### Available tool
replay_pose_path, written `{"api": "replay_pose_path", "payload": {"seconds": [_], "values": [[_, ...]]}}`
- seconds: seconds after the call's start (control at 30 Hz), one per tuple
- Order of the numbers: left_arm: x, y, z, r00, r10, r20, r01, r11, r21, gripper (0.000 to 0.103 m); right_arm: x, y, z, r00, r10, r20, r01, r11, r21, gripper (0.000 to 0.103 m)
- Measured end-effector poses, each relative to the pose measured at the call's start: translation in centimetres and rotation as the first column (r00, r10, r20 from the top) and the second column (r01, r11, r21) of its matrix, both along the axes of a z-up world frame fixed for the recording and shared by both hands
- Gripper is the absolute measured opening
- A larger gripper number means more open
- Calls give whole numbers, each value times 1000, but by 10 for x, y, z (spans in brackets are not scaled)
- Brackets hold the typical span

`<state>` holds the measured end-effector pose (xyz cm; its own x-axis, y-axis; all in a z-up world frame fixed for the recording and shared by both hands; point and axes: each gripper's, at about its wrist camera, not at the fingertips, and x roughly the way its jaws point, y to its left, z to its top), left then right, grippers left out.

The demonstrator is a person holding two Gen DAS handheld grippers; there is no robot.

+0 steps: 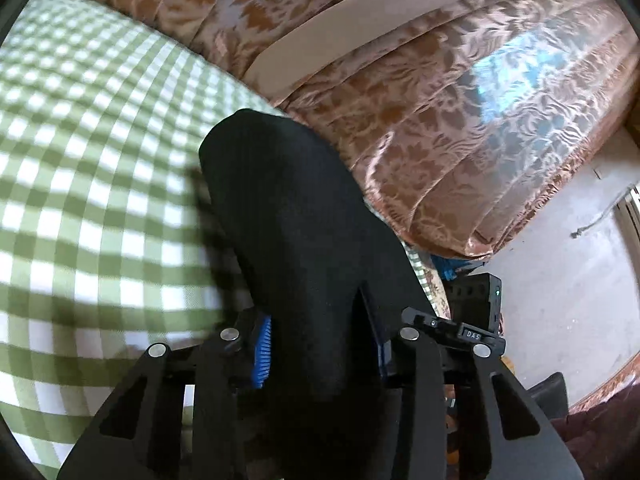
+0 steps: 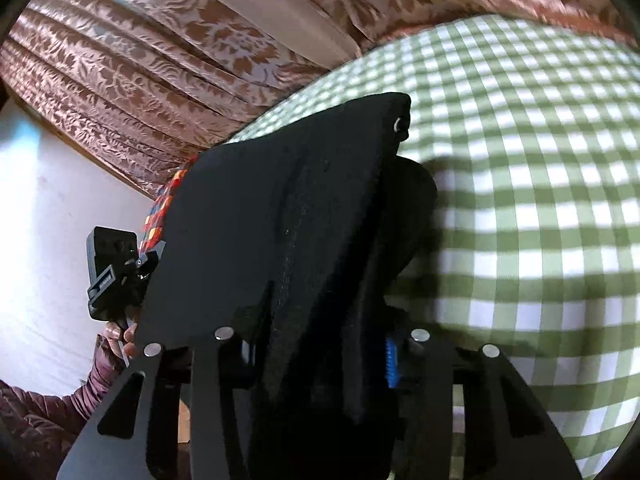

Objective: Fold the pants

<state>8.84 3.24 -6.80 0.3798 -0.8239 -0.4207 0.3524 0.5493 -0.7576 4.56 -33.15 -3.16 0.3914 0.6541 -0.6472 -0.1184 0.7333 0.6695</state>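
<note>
The black pants [image 1: 296,216] hang lifted above the green-and-white checked cloth [image 1: 80,184]. My left gripper [image 1: 320,352] is shut on a fold of the pants, which drapes over and hides its fingertips. My right gripper [image 2: 320,356] is shut on another part of the pants [image 2: 272,216], where a small metal eyelet [image 2: 399,124] shows at the top corner. The fabric covers the right fingertips too. The other gripper [image 2: 112,272] shows at the left of the right wrist view, held by a hand.
The checked cloth [image 2: 540,200] covers the surface below. Brown floral curtains [image 1: 460,128] hang behind it [image 2: 120,80]. A pale floor [image 1: 560,272] lies to the right in the left wrist view. A maroon quilted sleeve [image 2: 36,420] is at lower left.
</note>
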Motion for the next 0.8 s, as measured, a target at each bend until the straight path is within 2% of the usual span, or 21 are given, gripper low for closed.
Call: {"api": "replay_pose_path", "payload": {"seconds": [0.07,0.17,0.27,0.4,0.5,0.57,0.6,0.63,0.7,0.77,0.8], "values": [[4,0,16,999,-2,44,2,1000,-3,36,6,3,13,999,9,37,-8,1000,-8,42],[28,3,41,994,8,107,-9,1000,9,36,35,6,28,996,13,85,-12,1000,-9,42],[64,1,55,990,30,138,-39,997,61,37,85,13,34,993,14,120,-11,1000,-24,42],[120,2,61,989,63,137,-83,986,143,39,143,20,22,994,11,109,-7,999,-41,43],[149,2,51,991,70,113,-92,974,205,42,180,25,2,997,2,72,3,998,-64,44],[168,4,33,992,91,85,-112,950,293,44,190,25,-15,999,0,33,2,997,-82,47],[175,4,19,991,107,75,-127,926,355,44,195,27,-28,1000,-2,8,3,995,-104,49],[178,6,10,991,119,61,-133,916,379,44,198,27,-36,1000,-9,-9,8,994,-109,52],[180,13,-8,991,134,24,-132,915,382,45,198,24,-50,1000,-21,-21,19,997,-71,57],[174,14,-12,985,166,39,-168,908,383,46,195,23,-54,999,-41,-20,40,997,-73,62],[171,12,-10,982,183,48,-187,900,394,46,195,22,-53,999,-47,-19,45,996,-77,68]]}}
